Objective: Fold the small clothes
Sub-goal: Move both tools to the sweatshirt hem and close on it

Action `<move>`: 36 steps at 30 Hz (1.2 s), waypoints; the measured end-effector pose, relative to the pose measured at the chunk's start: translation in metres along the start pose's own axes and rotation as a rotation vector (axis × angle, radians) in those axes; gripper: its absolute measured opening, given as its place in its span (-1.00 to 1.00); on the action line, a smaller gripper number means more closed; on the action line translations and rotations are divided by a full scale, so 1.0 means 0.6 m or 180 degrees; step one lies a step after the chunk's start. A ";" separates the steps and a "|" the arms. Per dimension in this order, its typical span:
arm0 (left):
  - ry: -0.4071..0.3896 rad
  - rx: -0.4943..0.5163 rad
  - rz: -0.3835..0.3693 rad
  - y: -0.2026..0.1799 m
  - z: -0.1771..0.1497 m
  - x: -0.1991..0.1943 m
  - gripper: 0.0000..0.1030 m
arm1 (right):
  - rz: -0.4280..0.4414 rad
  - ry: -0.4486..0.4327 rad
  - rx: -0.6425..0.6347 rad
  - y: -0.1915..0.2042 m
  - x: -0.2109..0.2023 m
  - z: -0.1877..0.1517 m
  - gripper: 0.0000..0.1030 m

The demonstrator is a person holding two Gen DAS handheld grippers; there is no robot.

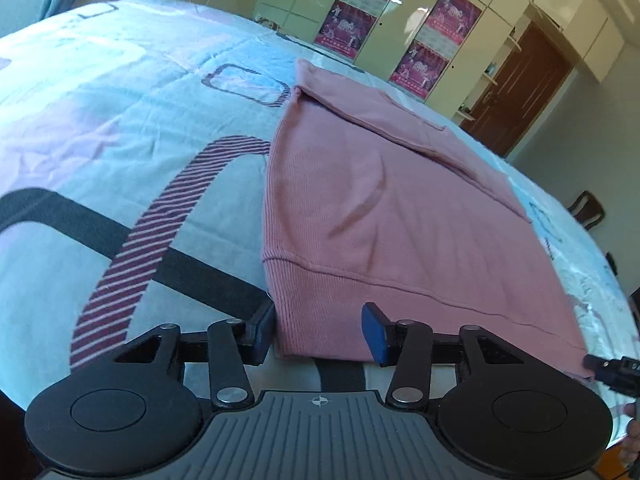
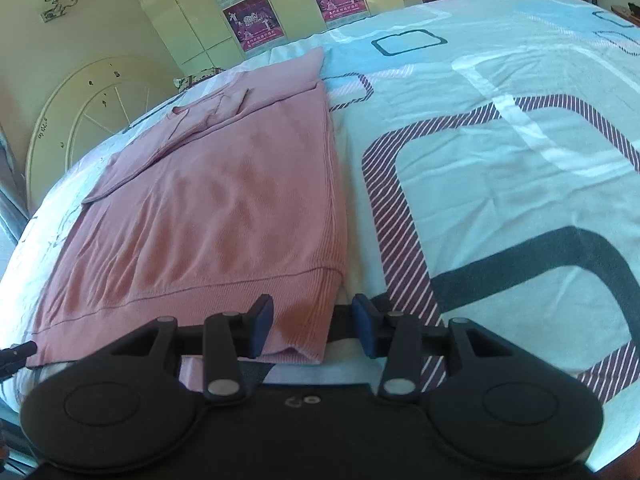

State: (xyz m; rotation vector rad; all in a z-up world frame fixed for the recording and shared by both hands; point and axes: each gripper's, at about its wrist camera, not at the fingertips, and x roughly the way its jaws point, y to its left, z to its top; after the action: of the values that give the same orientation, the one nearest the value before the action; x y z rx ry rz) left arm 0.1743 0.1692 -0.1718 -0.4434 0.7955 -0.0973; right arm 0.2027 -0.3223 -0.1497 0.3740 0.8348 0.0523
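I see a dusty-pink ribbed sweater (image 1: 400, 216). Under it, my pale-blue bedsheet (image 1: 120, 120) shows maroon-striped and dark grey rounded squares.

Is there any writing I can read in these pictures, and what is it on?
Nothing can be read as words.
Posters on the wardrobe doors: printed text, too small and blurred to read.
Gripper body, left wrist view: a crosshair mark, no letters.
Gripper body, right wrist view: a small embossed mark, unclear.
Pink garment and bedsheet: no lettering seen.

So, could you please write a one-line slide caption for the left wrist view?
Left gripper open around the ribbed hem corner of a pink top lying on a patterned bedsheet.
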 end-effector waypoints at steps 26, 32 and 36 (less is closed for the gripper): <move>-0.0062 -0.0744 -0.0461 0.053 0.056 0.097 -0.48 | 0.0517 -0.0012 0.0457 -0.050 0.060 0.064 -0.04; 0.0032 -0.0788 -0.0790 0.056 0.020 0.085 -0.48 | 0.0931 0.0189 0.0480 -0.049 0.049 0.031 -0.34; 0.0016 -0.0874 -0.0845 0.065 0.009 0.084 -0.49 | 0.1087 0.0207 0.0743 -0.068 0.044 0.010 -0.55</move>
State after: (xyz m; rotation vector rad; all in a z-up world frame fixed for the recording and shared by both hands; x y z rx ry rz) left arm 0.2105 0.1939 -0.2187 -0.8085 0.7545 -0.2376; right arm 0.2208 -0.3572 -0.1789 0.7360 0.8361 0.2873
